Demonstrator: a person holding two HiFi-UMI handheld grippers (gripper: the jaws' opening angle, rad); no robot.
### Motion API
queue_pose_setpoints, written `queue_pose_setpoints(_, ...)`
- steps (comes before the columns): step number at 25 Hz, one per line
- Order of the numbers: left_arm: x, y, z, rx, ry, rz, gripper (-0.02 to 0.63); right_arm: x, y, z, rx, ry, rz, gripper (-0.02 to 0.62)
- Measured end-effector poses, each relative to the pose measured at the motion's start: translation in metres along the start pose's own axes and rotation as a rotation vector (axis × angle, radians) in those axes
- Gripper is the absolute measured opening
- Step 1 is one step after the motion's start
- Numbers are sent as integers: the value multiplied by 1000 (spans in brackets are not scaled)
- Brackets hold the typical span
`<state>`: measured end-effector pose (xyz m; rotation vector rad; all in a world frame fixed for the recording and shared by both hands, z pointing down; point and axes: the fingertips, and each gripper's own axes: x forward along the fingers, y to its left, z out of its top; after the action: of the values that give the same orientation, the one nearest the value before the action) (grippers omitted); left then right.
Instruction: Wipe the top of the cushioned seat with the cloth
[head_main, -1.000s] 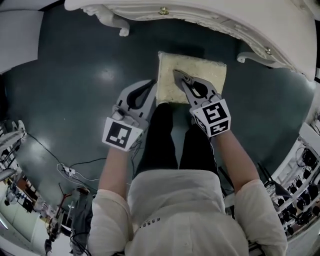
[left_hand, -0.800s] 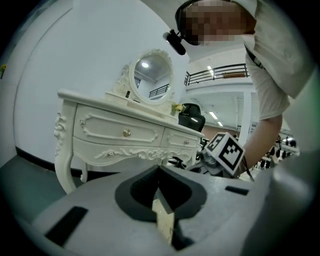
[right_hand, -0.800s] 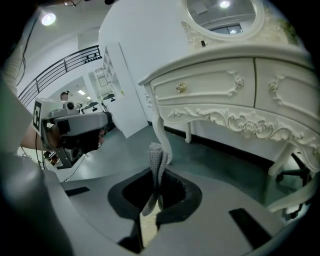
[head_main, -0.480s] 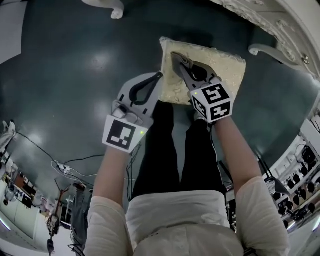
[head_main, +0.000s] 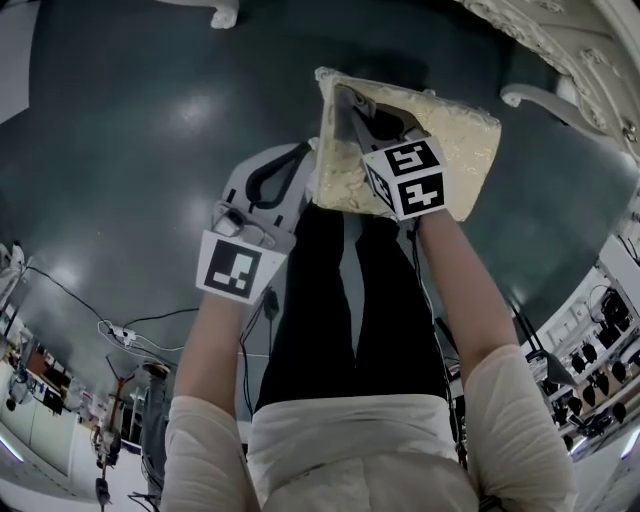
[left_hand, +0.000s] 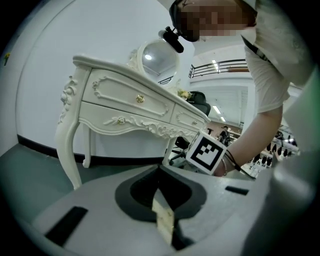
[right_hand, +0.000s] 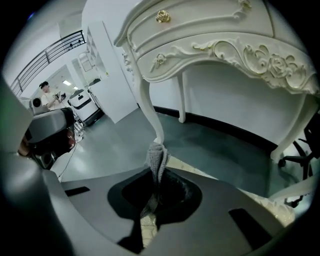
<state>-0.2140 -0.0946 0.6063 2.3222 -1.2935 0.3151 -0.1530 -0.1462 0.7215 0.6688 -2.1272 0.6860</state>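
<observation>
1. The right tongs (head_main: 350, 105) pinch the grey cloth (right_hand: 156, 160) tight, I think so it can rub the cushioned seat (head_main: 455, 140) at 12 o'clock.
2. The left tongs (head_main: 308, 155) are closed on nothing and sit by the seat's 9 o'clock edge, probably to stay clear.
3. I count one seat, one cloth and two tongs.

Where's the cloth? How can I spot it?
Find the white desk, then the cream seat beside it. Over the seat, the right tongs pinch the cloth: a small grey knitted scrap, the only grey fabric there.
</observation>
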Motion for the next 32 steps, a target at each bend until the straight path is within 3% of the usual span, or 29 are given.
queue_pose_setpoints(6, 8, 4, 11, -15, -21, 53, 3, 0, -7, -3, -9, 37, 12, 31)
queue_pose_setpoints(14, 21, -21, 25, 6, -32, 84, 3, -17, -35, -19, -17, 50, 23, 31)
queue_pose_setpoints(32, 71, -94, 20, 41, -3, 54, 3, -69, -111, -66, 51, 58, -33, 31)
